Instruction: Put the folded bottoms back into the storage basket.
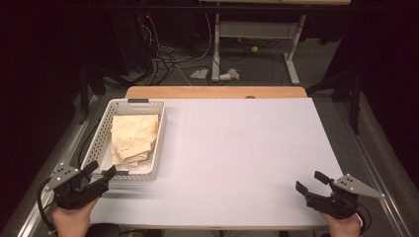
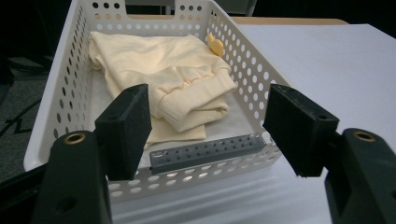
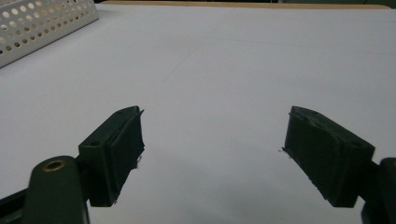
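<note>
High view: your cloth point(image 1: 133, 138) lies crumpled inside the basket point(image 1: 159, 143), pale yellow, covering most of the floor and bunched toward the far end; a strip of bare floor shows at the near end. The basket is white, perforated, with a grey handle insert in its near wall and another at the far wall, and it sits on the left part of the white table point(image 1: 247, 158).

In the left gripper view the cloth point(image 2: 173, 79) shows a ribbed cuff folded over on top, pointing at the basket's near right corner, and a small yellow tag pokes up against the right wall point(image 2: 243, 60).

Your left gripper point(image 1: 101, 174) hovers just at the basket's near wall, its jaws spread wide with nothing between them; in its own view the jaws frame the grey insert without touching it.

Your right gripper point(image 1: 311, 181) is well apart from the basket, at the table's near right corner, jaws spread wide over bare table, holding nothing.
</note>
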Demonstrator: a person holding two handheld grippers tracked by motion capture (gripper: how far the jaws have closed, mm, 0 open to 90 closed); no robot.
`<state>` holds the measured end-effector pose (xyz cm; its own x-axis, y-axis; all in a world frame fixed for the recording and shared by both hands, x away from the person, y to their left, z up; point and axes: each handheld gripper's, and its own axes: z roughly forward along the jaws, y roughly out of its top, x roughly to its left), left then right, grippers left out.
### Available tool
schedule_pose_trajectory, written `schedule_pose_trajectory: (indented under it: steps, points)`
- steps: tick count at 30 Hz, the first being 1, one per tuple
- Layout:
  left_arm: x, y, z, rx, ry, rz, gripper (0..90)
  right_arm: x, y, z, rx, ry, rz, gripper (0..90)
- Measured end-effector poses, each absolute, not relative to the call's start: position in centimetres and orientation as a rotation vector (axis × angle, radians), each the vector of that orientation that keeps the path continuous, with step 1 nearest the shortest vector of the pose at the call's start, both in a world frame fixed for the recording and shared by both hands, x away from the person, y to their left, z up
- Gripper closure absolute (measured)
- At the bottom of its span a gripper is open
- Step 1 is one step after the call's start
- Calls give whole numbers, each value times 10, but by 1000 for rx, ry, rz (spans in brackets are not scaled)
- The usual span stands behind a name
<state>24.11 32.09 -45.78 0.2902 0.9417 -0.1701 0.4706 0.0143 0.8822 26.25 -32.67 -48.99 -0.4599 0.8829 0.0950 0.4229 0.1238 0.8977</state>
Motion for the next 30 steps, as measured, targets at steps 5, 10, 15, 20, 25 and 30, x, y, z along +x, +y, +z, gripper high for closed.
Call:
schedule_pose_trajectory:
  steps: [5, 10, 15, 20, 25, 30]
  points:
    - [239, 326, -464, 1590, 1338, 626, 307, 262, -327, -490, 1257, 1941, 1302, 201]
    - [237, 328, -469, 1575, 1348, 638, 306, 262, -327, -490, 1260, 1939, 1303, 201]
    - [236, 327, -474, 1552, 1360, 660, 298, 262, -327, -490, 1259, 1937, 1304, 201]
    - [234, 326, -474, 1552, 1366, 674, 298, 262, -327, -490, 1252, 1940, 1304, 201]
    - [234, 326, -475, 1551, 1368, 667, 298, 262, -327, -490, 1248, 1940, 1305, 201]
    - [234, 327, -475, 1541, 1370, 656, 298, 261, -327, -490, 1252, 1936, 1306, 201]
